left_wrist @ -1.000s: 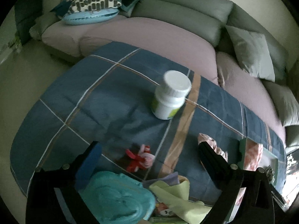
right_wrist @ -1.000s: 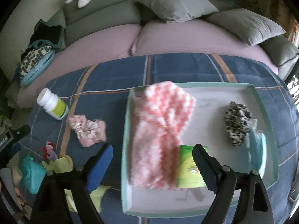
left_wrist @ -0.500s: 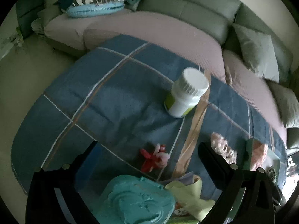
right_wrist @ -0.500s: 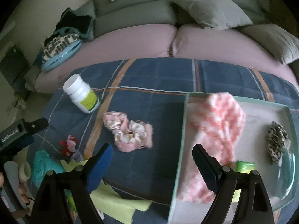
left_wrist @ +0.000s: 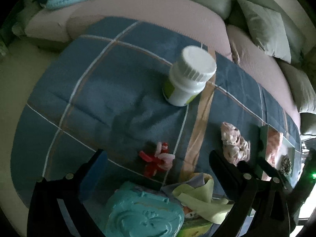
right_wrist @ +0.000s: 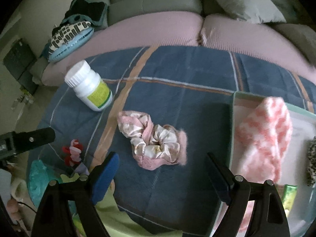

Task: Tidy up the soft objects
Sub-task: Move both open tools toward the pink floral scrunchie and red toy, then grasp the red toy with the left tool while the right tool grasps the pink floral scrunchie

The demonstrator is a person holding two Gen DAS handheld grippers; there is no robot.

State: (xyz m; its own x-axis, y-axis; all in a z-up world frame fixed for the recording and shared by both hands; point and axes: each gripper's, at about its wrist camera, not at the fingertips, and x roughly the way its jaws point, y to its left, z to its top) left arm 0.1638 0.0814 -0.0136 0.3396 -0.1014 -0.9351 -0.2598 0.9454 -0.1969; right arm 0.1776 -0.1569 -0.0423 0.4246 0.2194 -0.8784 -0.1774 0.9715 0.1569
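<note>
Your right gripper [right_wrist: 162, 169] jaws apart, empty, above pink scrunchie [right_wrist: 152, 142] lying on desk just ahead between fingers. Tray [right_wrist: 235, 106] to its right holds pink cloth [right_wrist: 264, 136]. Your left gripper [left_wrist: 158, 167] jaws apart, empty; red-pink toy [left_wrist: 158, 159] between fingers.

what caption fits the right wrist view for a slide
Open right gripper poised above a pink scrunchie on the blue plaid cloth, beside the tray.

Scrunchie [right_wrist: 153, 141] on cloth [right_wrist: 197, 75] btwn bottle [right_wrist: 88, 87], left, & tray [right_wrist: 236, 102], right; sofa [right_wrist: 158, 25] behind.
</note>
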